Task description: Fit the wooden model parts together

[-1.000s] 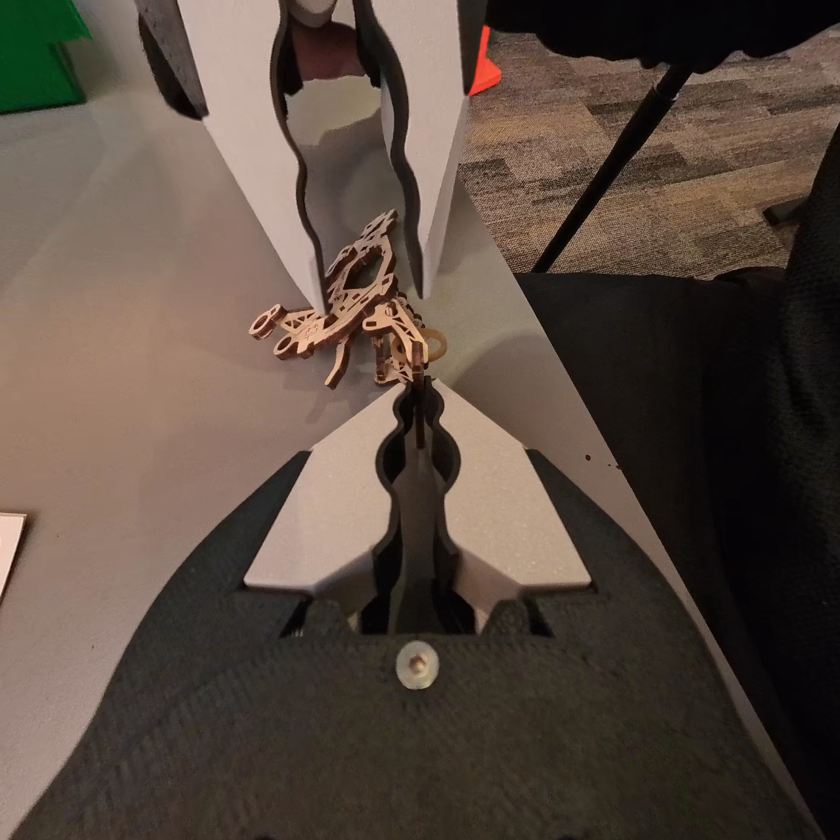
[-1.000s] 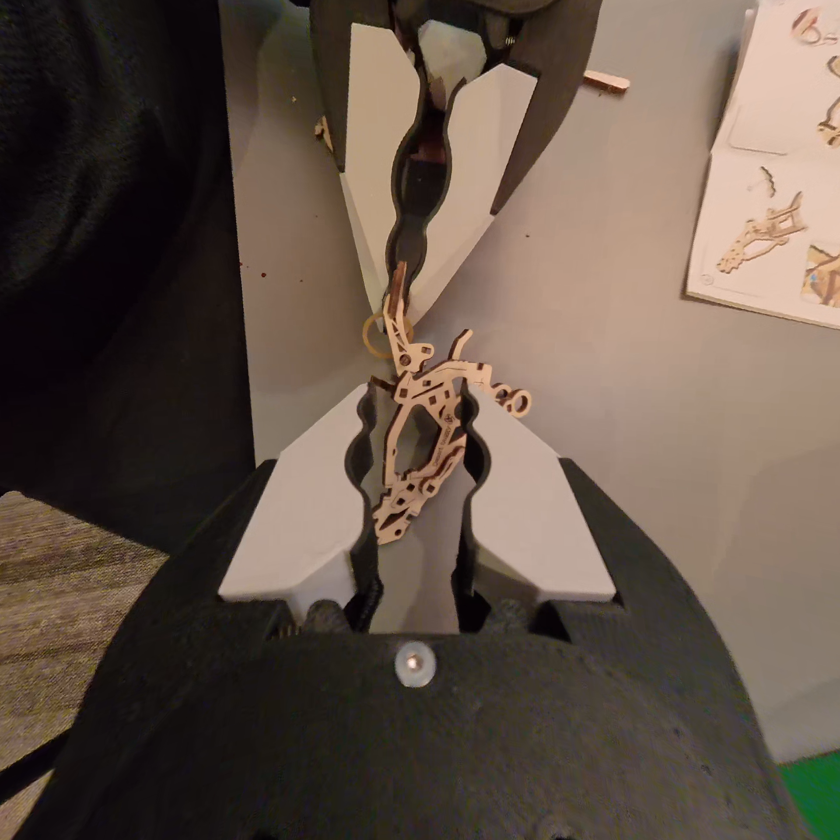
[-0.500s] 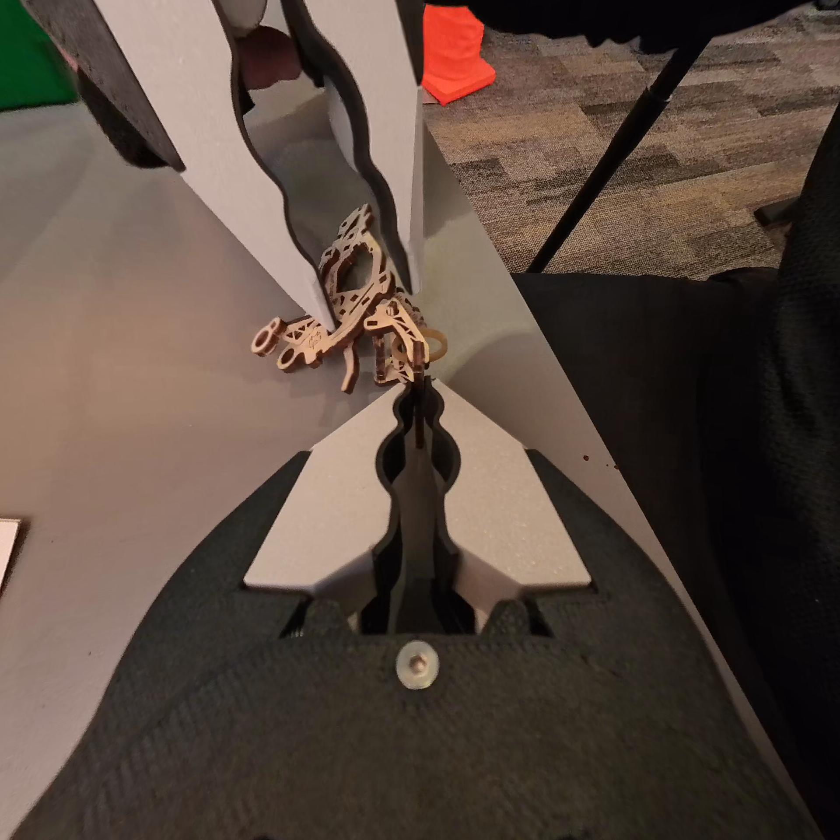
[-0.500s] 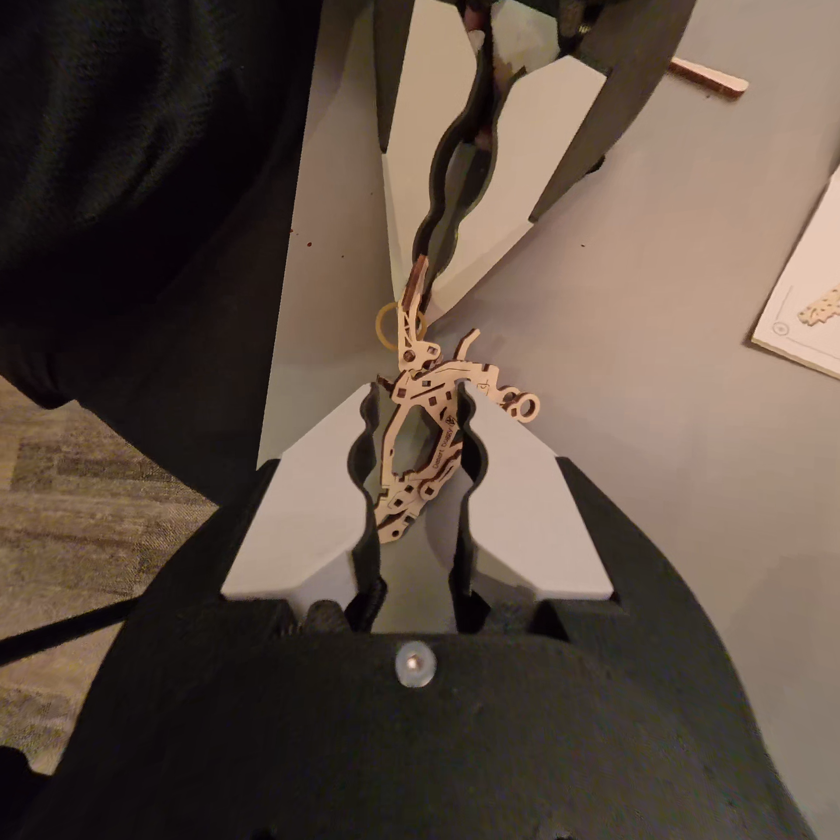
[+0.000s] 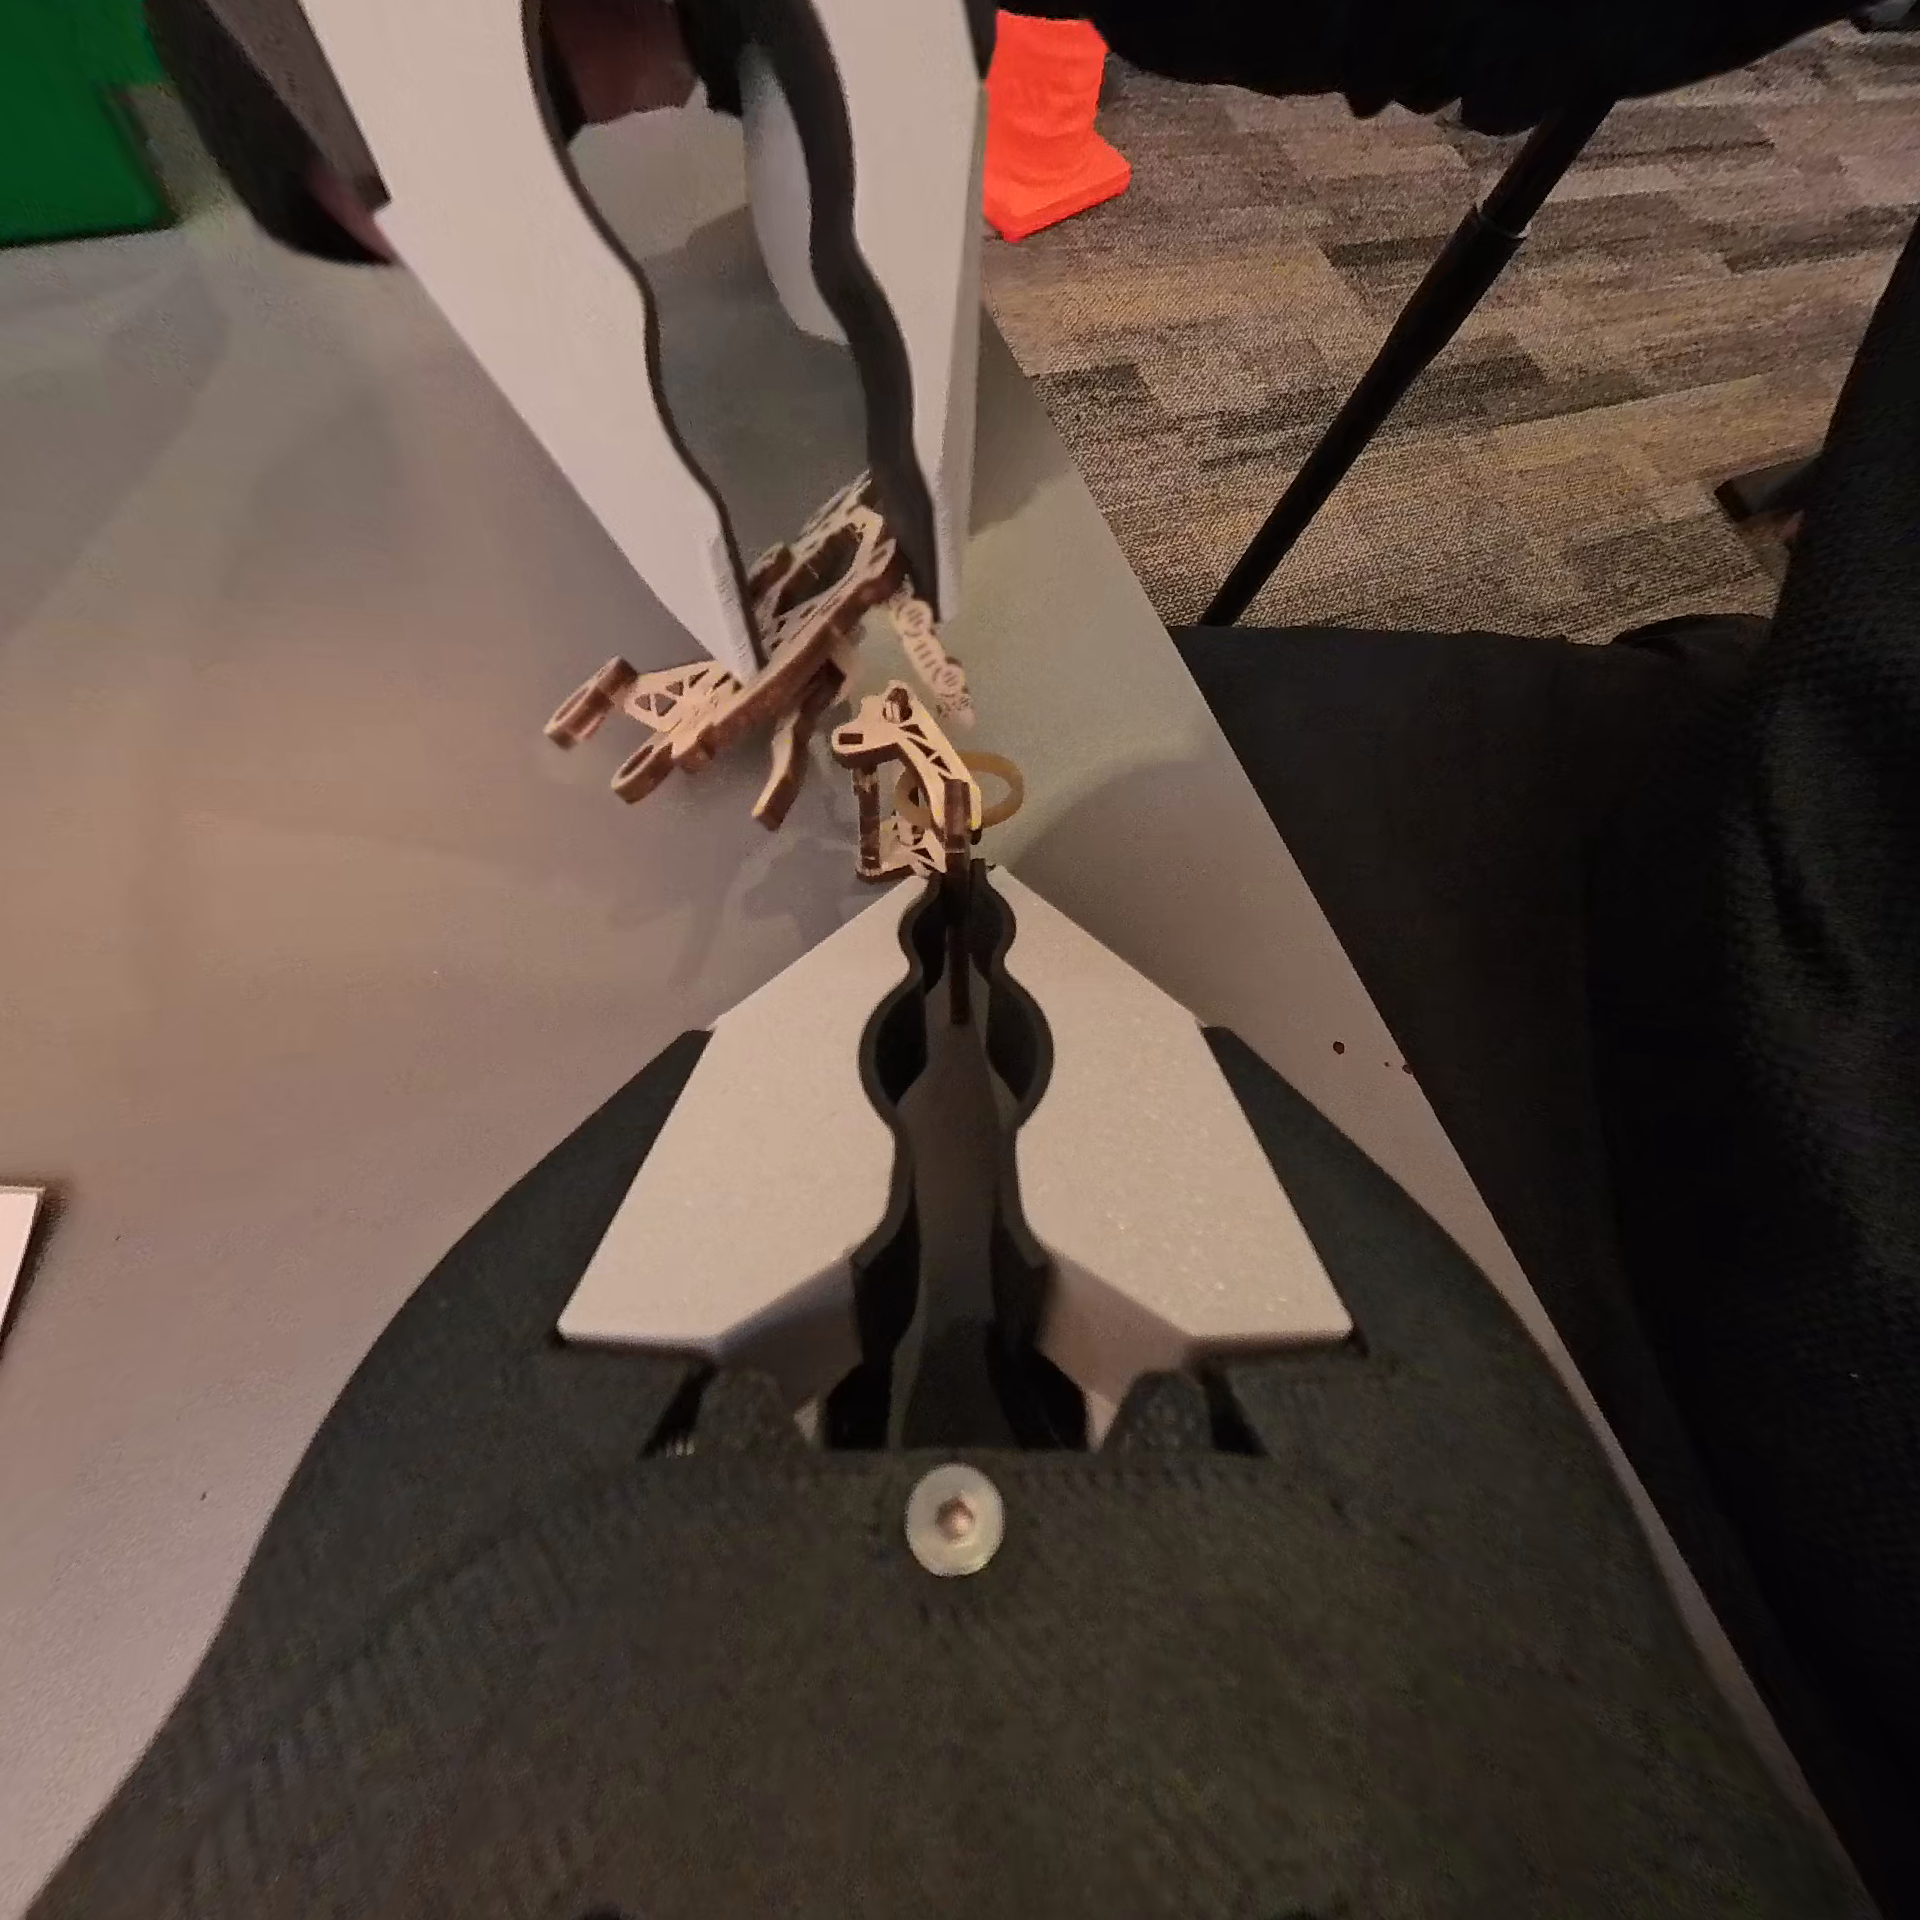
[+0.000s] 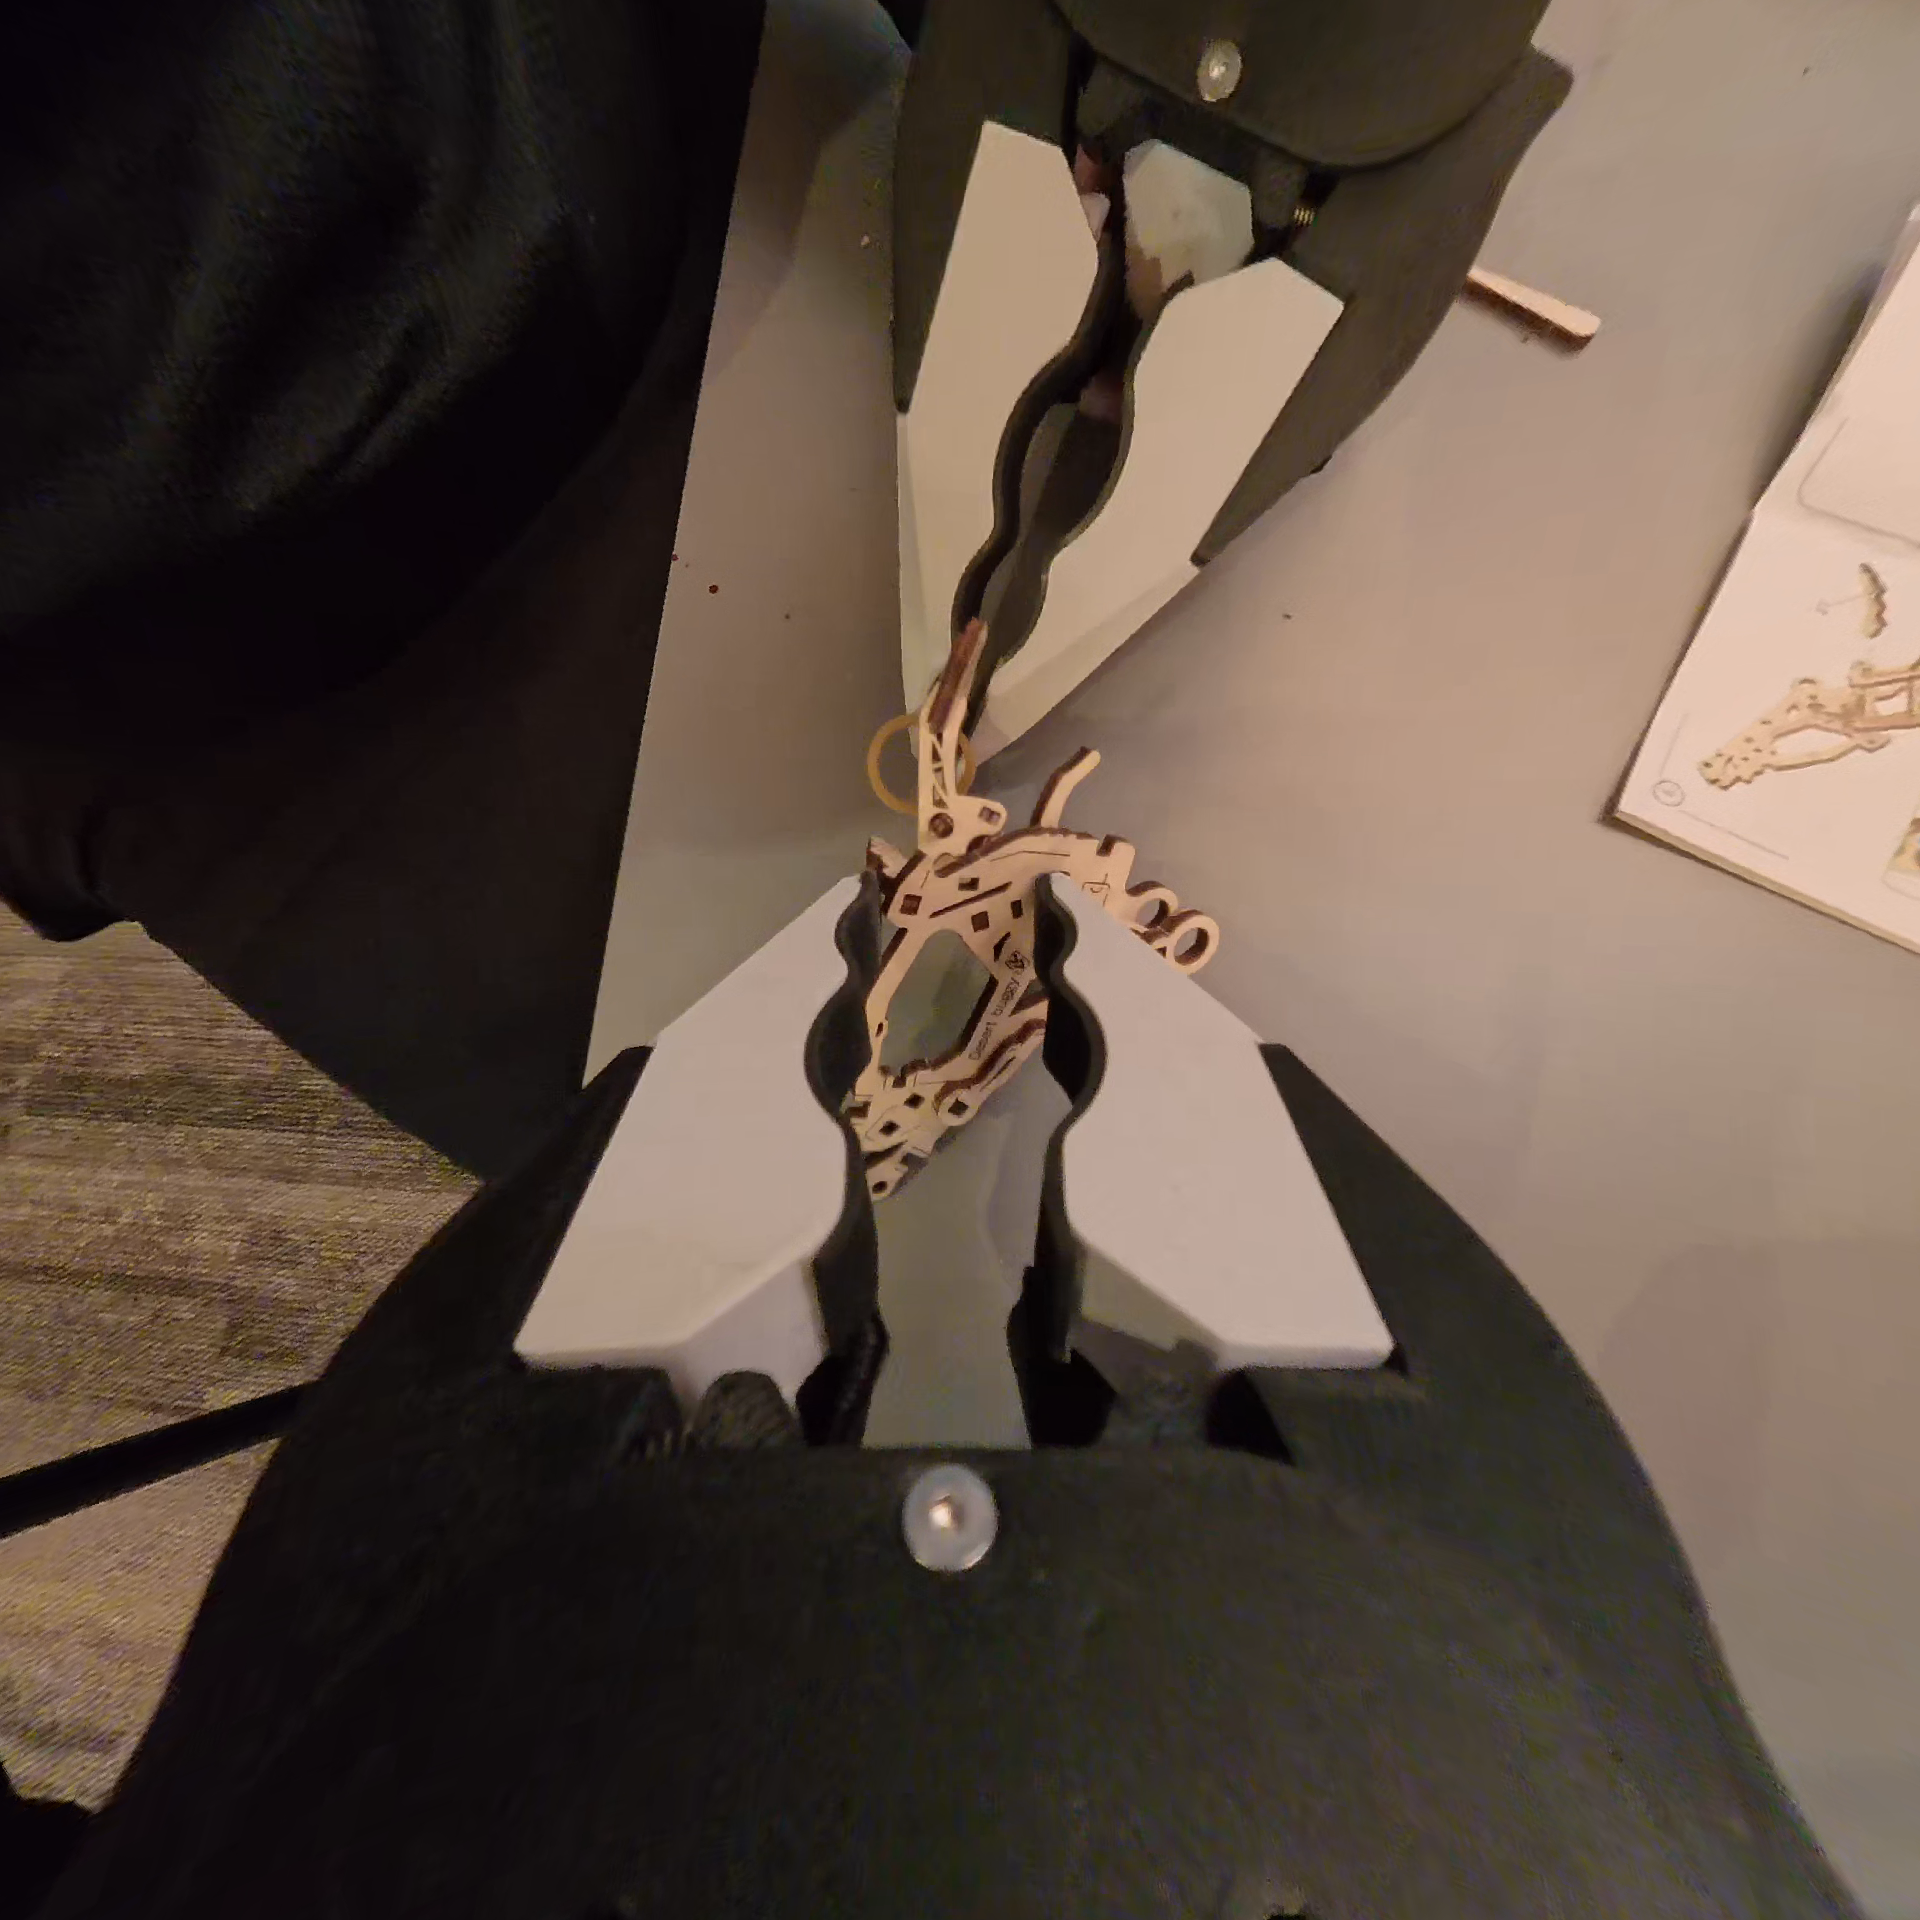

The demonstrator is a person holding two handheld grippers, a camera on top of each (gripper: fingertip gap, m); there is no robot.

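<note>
In the left wrist view, the left gripper [image 5: 954, 914] has its pale, matte fingers with wavy black inner pads pressed almost together on the thin edge of a small wooden piece [image 5: 906, 792], a flat laser-cut truss shape of light plywood with dark burnt edges. A thin tan ring [image 5: 992, 795] hangs on it at about 3 o'clock. The piece's long axis runs from the fingertips toward 11 o'clock, above the smooth grey table [image 5: 312, 831].

At 12 o'clock the right gripper [image 5: 831, 613] reaches down, its fingers a little apart and closed on the wooden frame [image 5: 727, 686], a larger openwork plywood part. In this view the two parts look slightly apart.

In the right wrist view the frame [image 6: 961, 987] lies between the fingers with its long axis from 7 o'clock to 1 o'clock, pointed end toward the camera and two small loops at 2 o'clock. Whether the parts touch here cannot be told. An instruction sheet [image 6: 1787, 665] lies at 3 o'clock.
</note>
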